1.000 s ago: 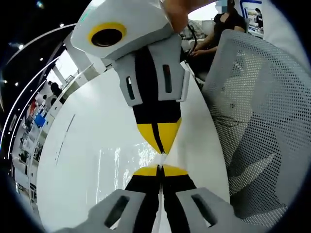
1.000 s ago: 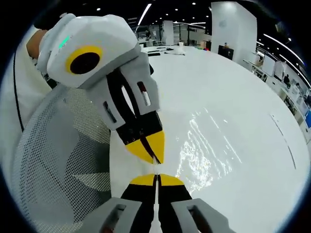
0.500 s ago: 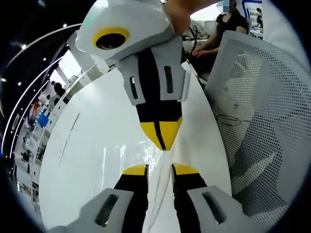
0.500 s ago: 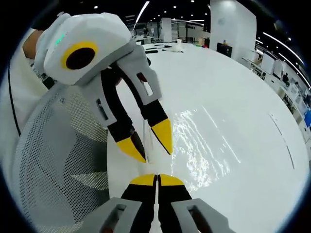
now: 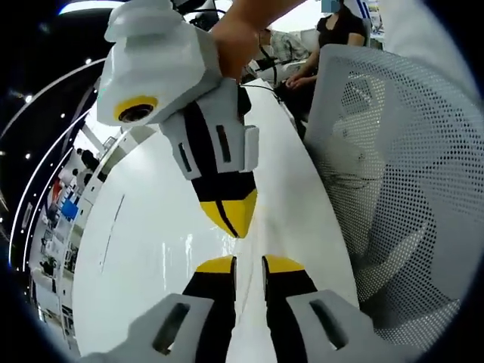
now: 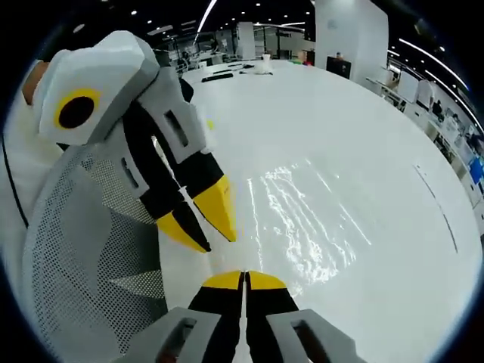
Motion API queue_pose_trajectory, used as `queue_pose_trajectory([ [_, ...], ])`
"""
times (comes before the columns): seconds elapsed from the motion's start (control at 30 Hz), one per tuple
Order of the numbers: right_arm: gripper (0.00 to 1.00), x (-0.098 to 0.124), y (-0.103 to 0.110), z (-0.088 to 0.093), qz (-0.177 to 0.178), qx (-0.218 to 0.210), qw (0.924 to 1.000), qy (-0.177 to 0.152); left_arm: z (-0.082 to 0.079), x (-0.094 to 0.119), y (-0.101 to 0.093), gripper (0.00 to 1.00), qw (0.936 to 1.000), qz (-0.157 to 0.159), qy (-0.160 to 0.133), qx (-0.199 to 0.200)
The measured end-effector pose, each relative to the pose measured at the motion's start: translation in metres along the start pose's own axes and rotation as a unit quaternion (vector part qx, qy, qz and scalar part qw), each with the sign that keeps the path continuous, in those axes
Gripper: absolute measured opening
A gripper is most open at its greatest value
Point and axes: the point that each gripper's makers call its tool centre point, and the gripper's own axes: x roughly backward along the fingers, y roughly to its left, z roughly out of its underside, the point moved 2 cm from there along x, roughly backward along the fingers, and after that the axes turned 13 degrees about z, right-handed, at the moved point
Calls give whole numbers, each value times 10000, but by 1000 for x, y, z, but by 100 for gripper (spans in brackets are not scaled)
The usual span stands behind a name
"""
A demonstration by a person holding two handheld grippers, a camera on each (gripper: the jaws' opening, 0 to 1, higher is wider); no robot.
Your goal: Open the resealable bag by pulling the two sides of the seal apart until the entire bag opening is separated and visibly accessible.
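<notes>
A clear resealable bag (image 6: 302, 219) glints over the white table (image 6: 363, 128). My right gripper (image 6: 243, 276) is shut on the bag's near edge, jaws pressed together. My left gripper (image 6: 218, 242) hangs open just up and left of it, its yellow tips spread and off the plastic. In the left gripper view, my left gripper (image 5: 248, 263) shows a clear gap between its jaws. The shut right gripper (image 5: 231, 219) points down at it from above, a short way off. The bag (image 5: 181, 249) shows there as faint shine on the table.
A white mesh chair (image 5: 393, 189) stands close beside the table's edge, seen also as the mesh chair (image 6: 83, 249). A person (image 5: 333, 38) sits farther along the table. Small dark objects (image 6: 227, 74) lie at the table's far end.
My left gripper has opened and let go of the bag's edge, then drawn away from the right gripper's tips. The right gripper has stayed shut.
</notes>
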Motion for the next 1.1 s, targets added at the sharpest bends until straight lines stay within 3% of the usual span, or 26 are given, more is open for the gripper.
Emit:
queue_pose_trajectory([
  [0.27,0,7,-2,-7,45,-74,9998,-158,8,-3,-1,0,9998,38,151,124],
  [0.5,0,13,-9,-16,190,-84,9992,-351,11,-1,2,0,9995,-17,156,266],
  [0.77,0,22,-21,-29,562,-88,9959,-700,13,0,6,0,9984,0,116,547],
  [1.1,0,31,-37,-44,1047,1,9884,-1102,14,-1,6,0,9980,45,164,614],
])
